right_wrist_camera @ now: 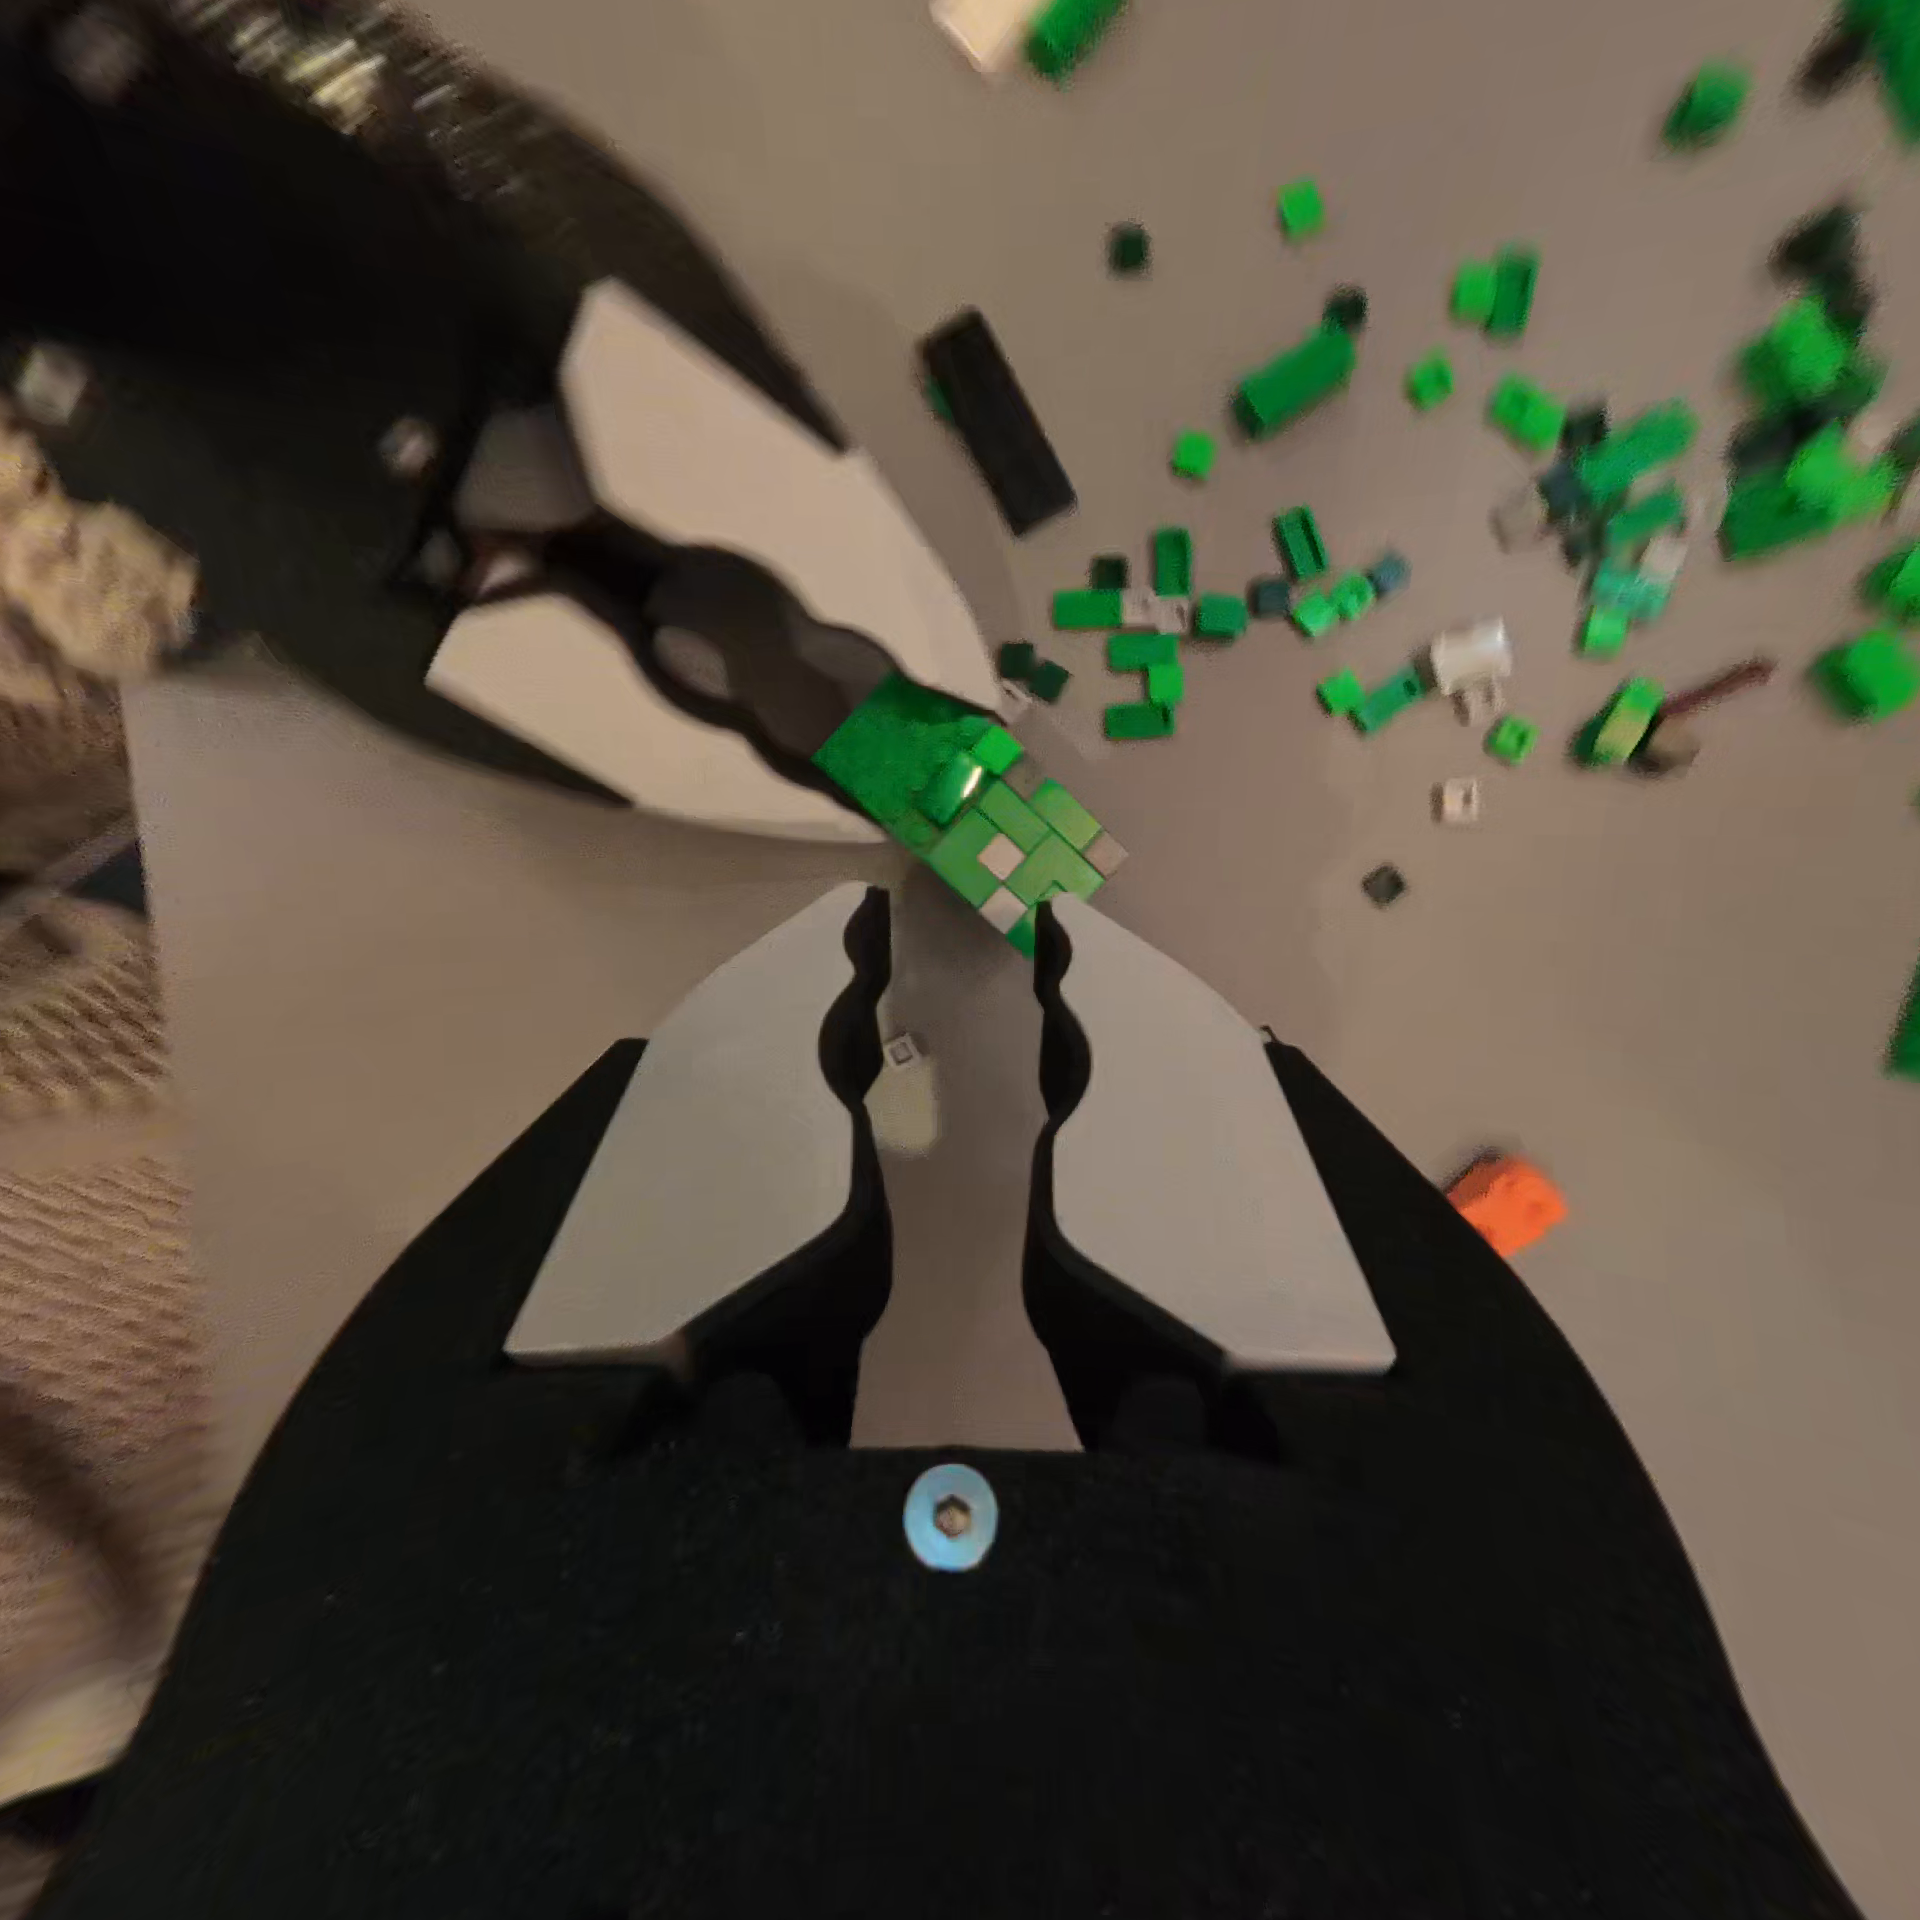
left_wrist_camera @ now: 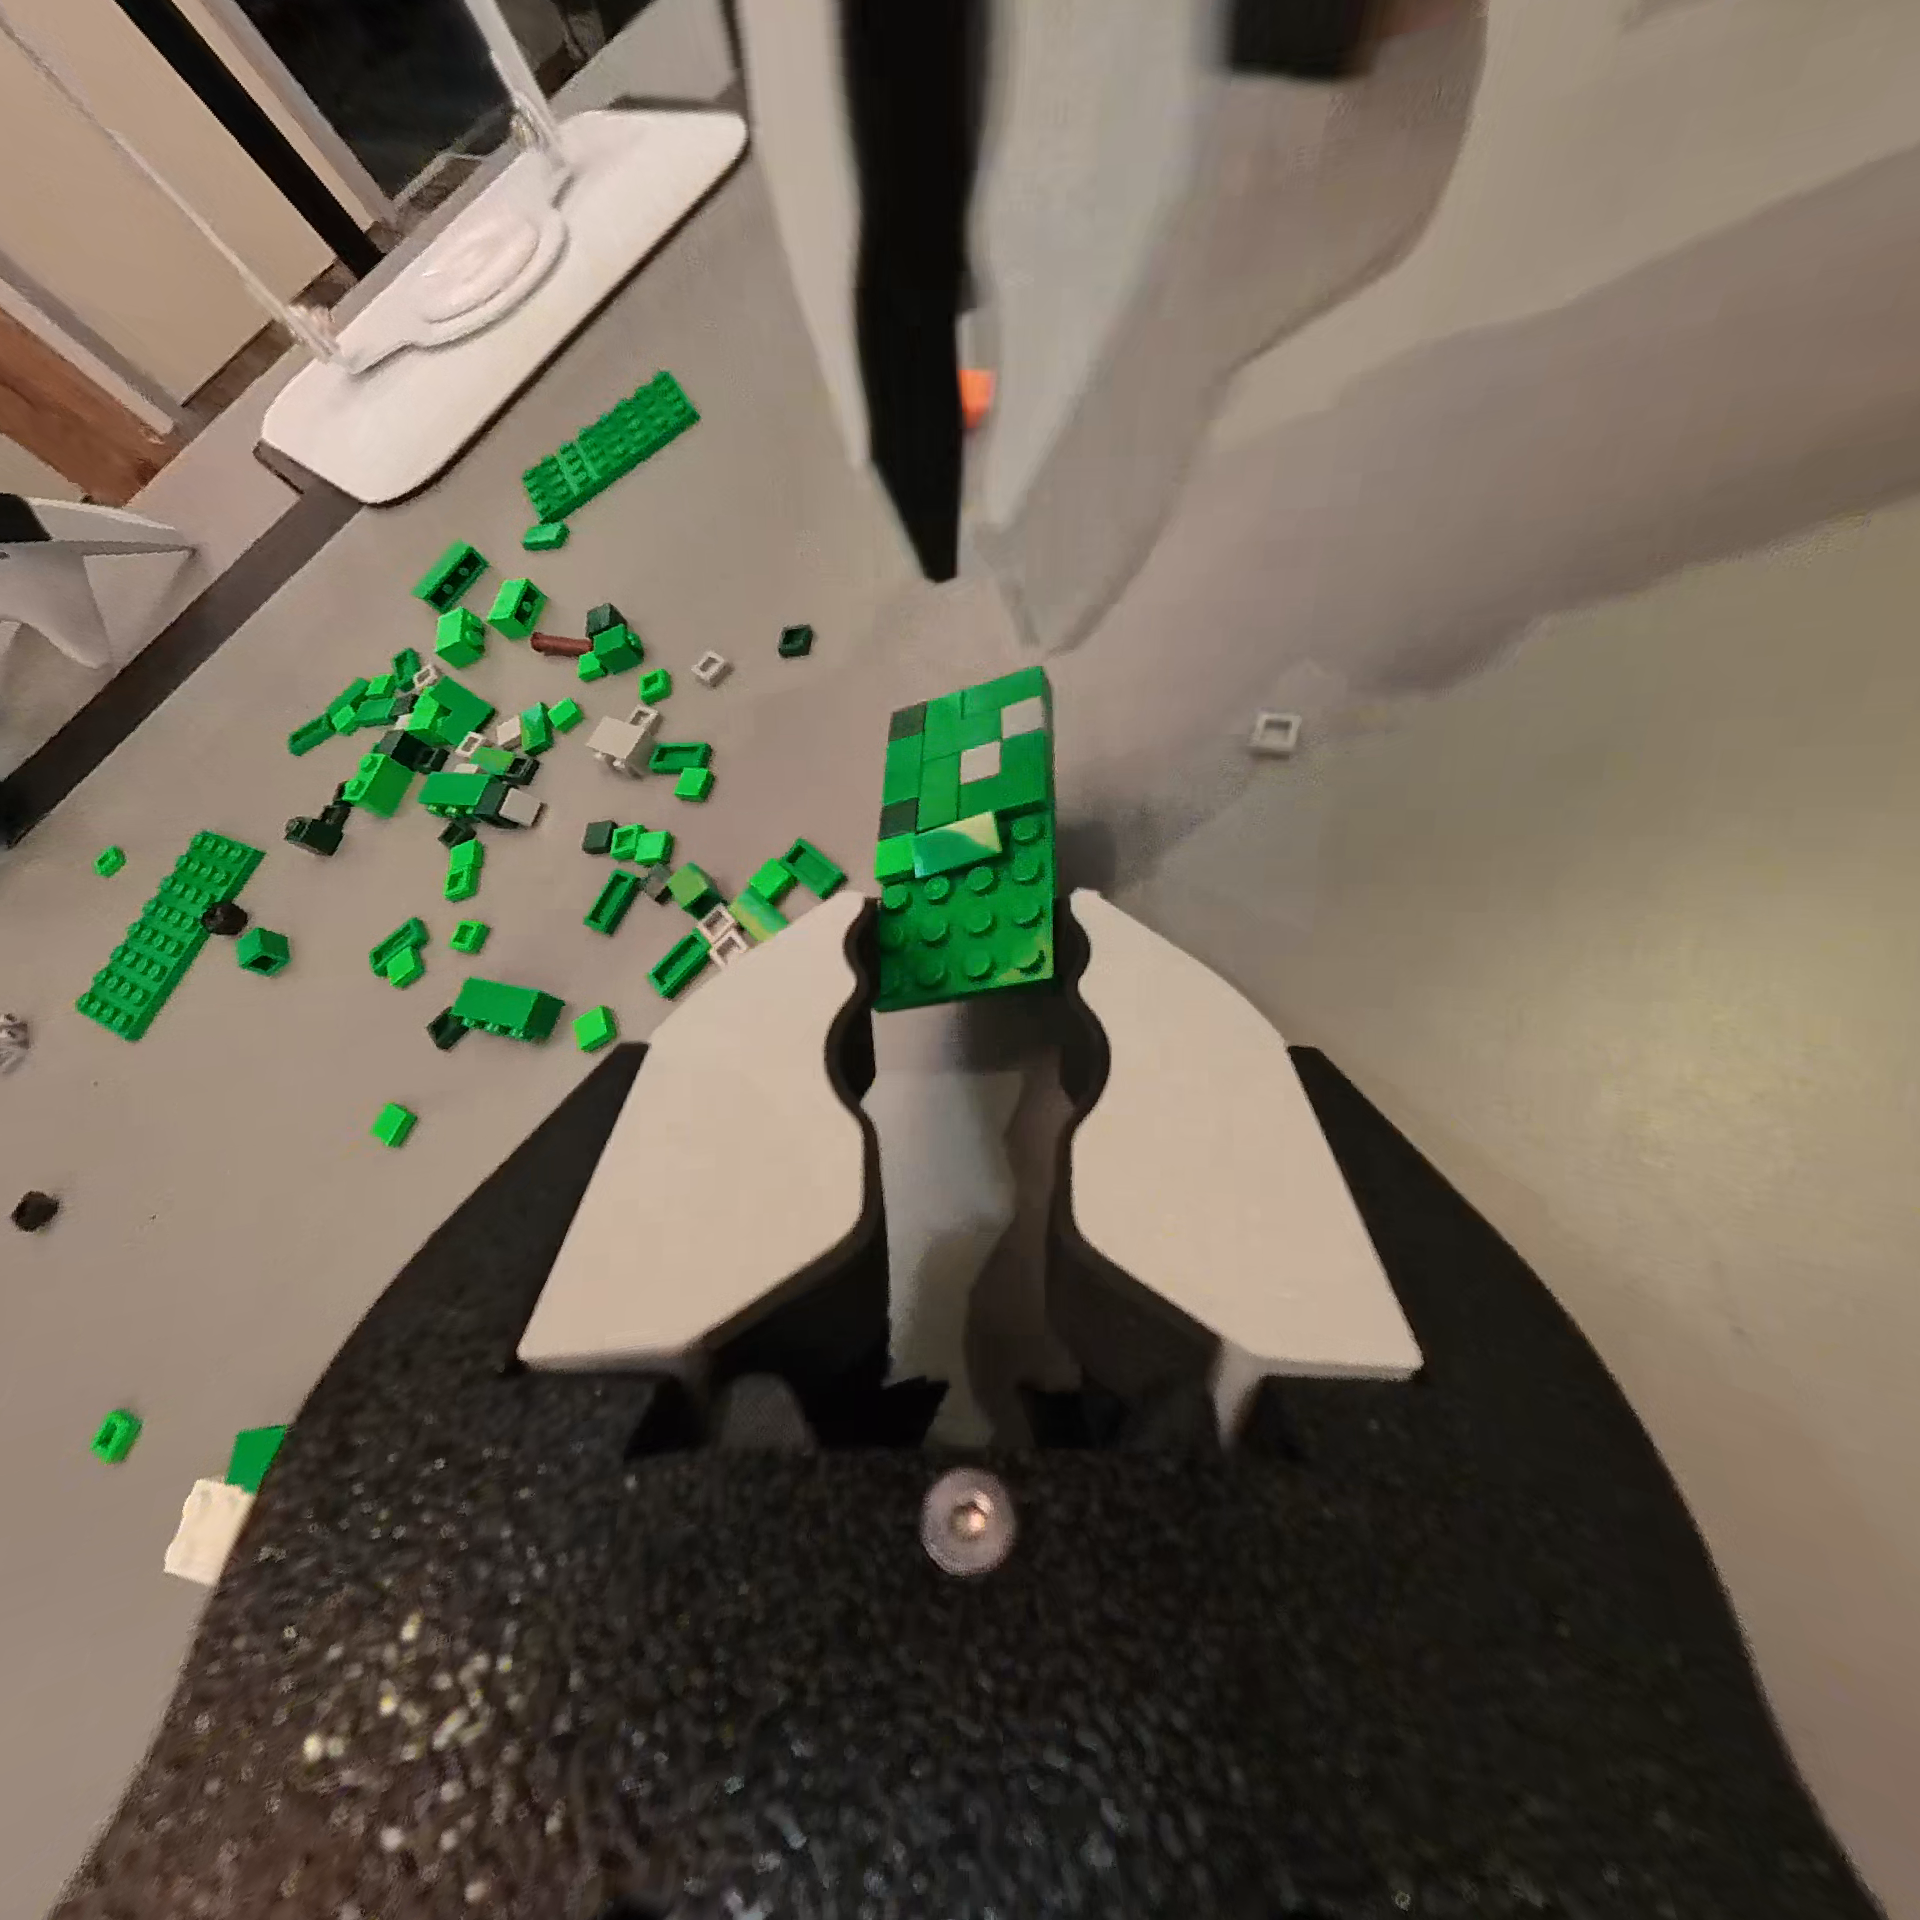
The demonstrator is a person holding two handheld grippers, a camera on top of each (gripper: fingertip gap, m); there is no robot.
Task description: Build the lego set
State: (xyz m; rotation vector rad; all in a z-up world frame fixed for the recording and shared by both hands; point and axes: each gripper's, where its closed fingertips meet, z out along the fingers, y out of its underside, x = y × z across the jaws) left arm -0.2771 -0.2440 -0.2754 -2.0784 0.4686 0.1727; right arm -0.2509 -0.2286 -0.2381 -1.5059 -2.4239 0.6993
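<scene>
My left gripper [left_wrist_camera: 971,914] is shut on a green plate assembly [left_wrist_camera: 966,831] with studs at the near end and green, dark green and grey tiles at the far end, held above the grey table [left_wrist_camera: 1507,1039]. In the right wrist view the left gripper [right_wrist_camera: 935,774] comes in from the upper left with the assembly [right_wrist_camera: 987,831]. My right gripper [right_wrist_camera: 956,909] is open and empty, its right fingertip close to the assembly's tiled end. It shows blurred above the assembly in the left wrist view [left_wrist_camera: 940,551].
Loose green, dark green and white pieces [left_wrist_camera: 468,748] lie scattered left of the assembly, with two long green plates [left_wrist_camera: 608,447] [left_wrist_camera: 171,935]. An orange brick [right_wrist_camera: 1507,1205], a black bar [right_wrist_camera: 997,421] and a small white tile [left_wrist_camera: 1276,732] lie on the table. A white stand base [left_wrist_camera: 499,301] is at the far left. My right fingertips sit around 5 centimeters from my left ones.
</scene>
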